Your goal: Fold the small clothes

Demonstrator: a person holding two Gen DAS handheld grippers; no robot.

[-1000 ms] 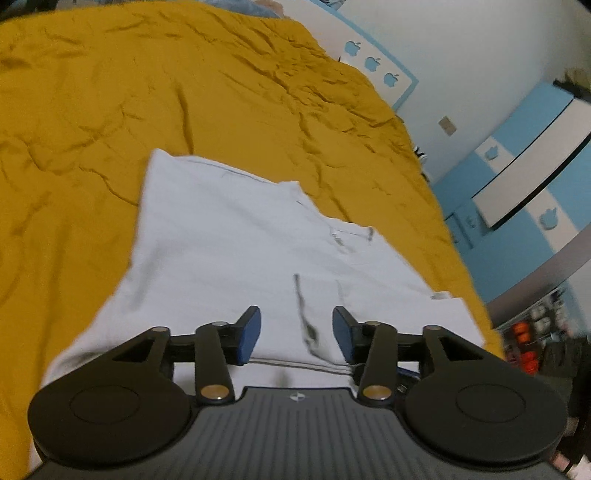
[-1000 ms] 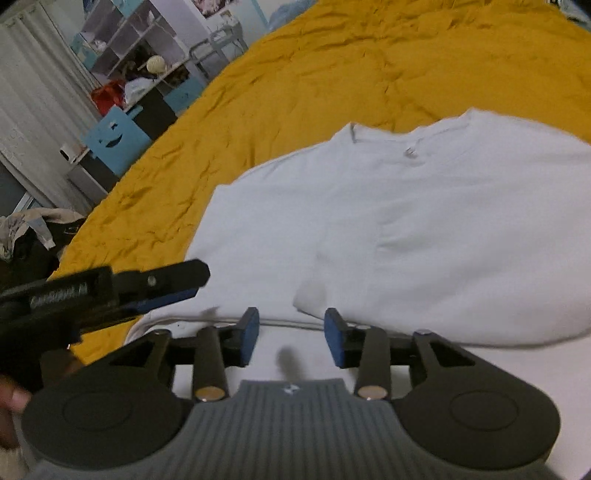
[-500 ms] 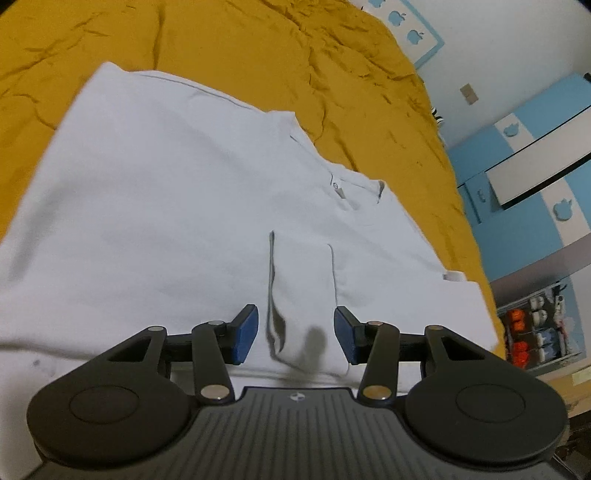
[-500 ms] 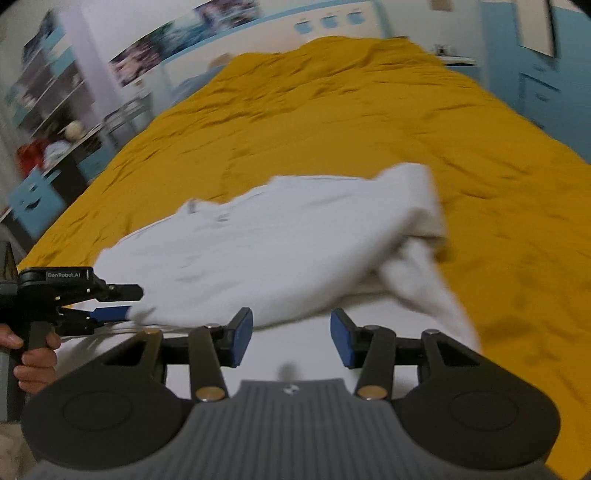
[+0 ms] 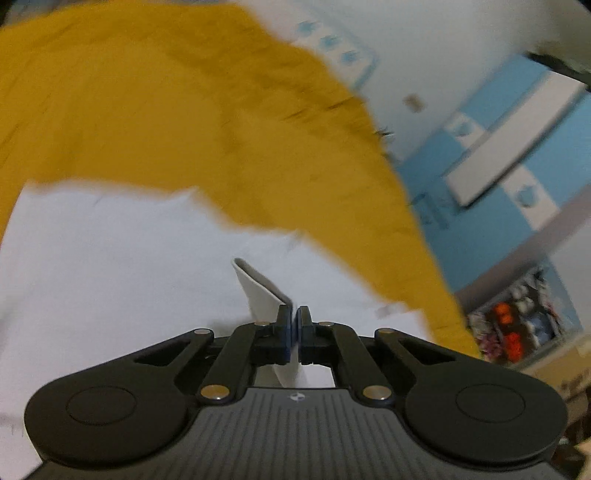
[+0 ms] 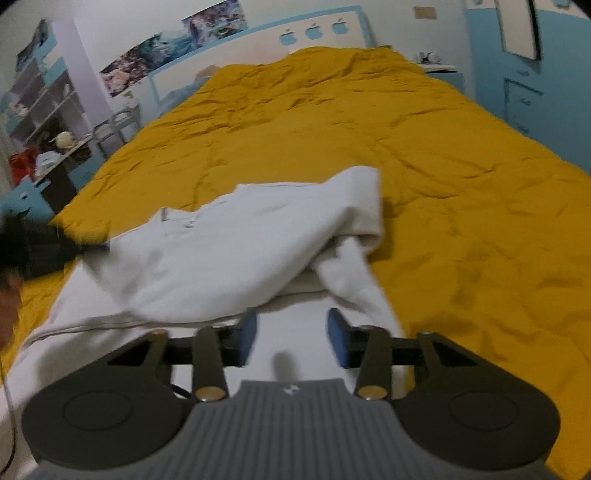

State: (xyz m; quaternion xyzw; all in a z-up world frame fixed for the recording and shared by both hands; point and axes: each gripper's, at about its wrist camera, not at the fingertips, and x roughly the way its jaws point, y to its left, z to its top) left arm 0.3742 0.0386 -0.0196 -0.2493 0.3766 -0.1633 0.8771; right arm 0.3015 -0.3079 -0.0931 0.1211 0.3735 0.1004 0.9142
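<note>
1. Bedroom with blue-and-white walls and a bed under a wrinkled mustard-yellow cover, filling most of both views.
2. One white garment, lying near the foot of the bed on the yellow cover, long axis running from the near left up toward the far right in the right wrist view.
3. Partly folded: right-hand part doubled over into a thick roll, one sleeve trailing down toward the camera.
4. Collar end pointing to the far left.
5. Left tongs pinched together on a raised flap of the white cloth, flap standing up between the pads; view blurred.
6. Right tongs part-way apart and closing, over the garment's near edge, cloth beneath, nothing seen pressed between the blue pads.
7. Three apple shapes on the headboard wall; shelving cluttered at far left.
</note>
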